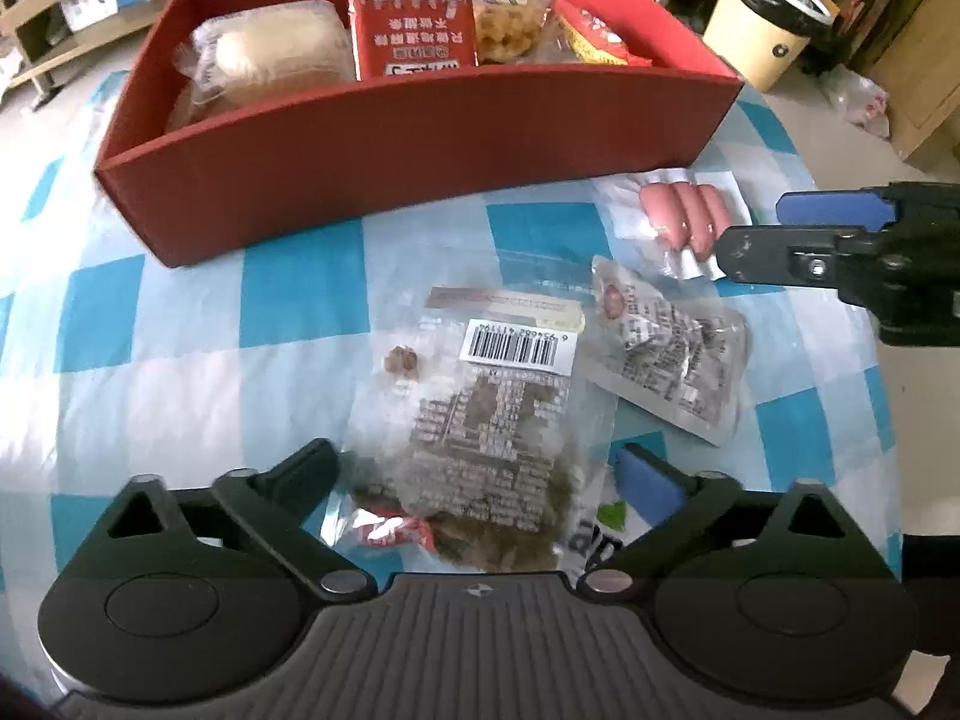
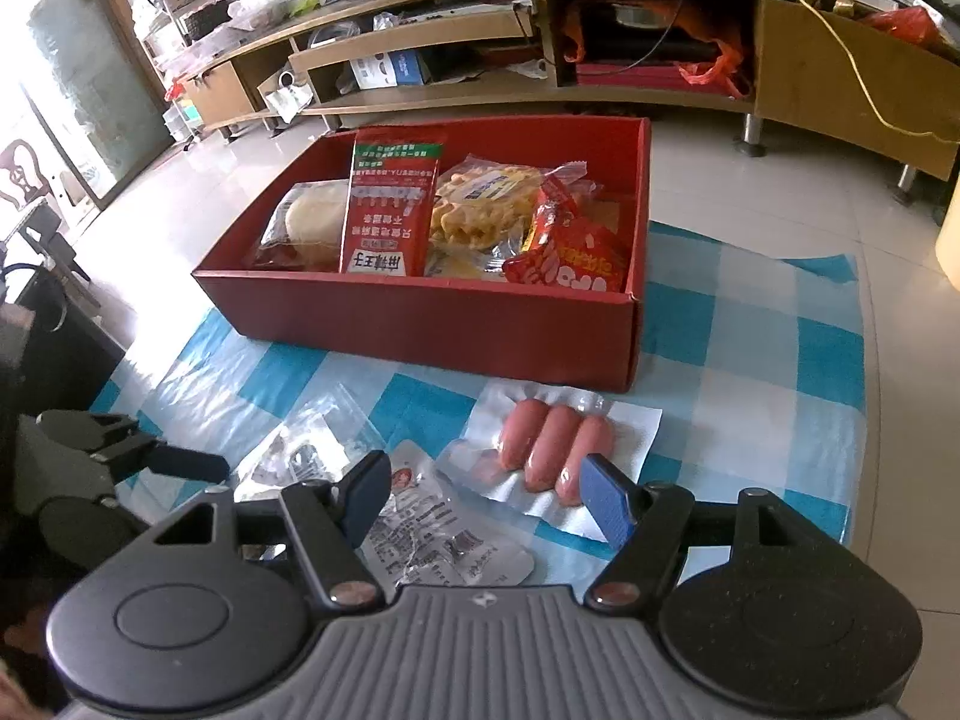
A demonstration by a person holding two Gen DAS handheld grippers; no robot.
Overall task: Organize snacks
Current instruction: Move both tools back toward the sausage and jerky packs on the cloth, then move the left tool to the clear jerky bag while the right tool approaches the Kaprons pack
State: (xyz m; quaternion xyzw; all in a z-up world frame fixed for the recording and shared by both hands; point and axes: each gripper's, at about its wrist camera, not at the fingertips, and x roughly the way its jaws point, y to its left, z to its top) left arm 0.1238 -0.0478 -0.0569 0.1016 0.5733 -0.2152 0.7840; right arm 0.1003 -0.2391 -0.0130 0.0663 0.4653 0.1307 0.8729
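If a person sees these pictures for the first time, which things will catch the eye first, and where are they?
First comes the red box at the far side of the blue checked cloth, already holding several snack packs. Next, the sausage pack lying on the cloth just before the box, with the open right claw close above it. The open left claw hovers over a clear snack bag nearby.

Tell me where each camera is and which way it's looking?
Left wrist: sits on the left gripper, looking forward and down at the clear snack bag between its open fingers; the right gripper pokes in from the right.
Right wrist: sits on the right gripper, facing the sausage pack on the checkered cloth; the left gripper shows at the left.
Both views share the red box of snacks, sausage pack and cloth.
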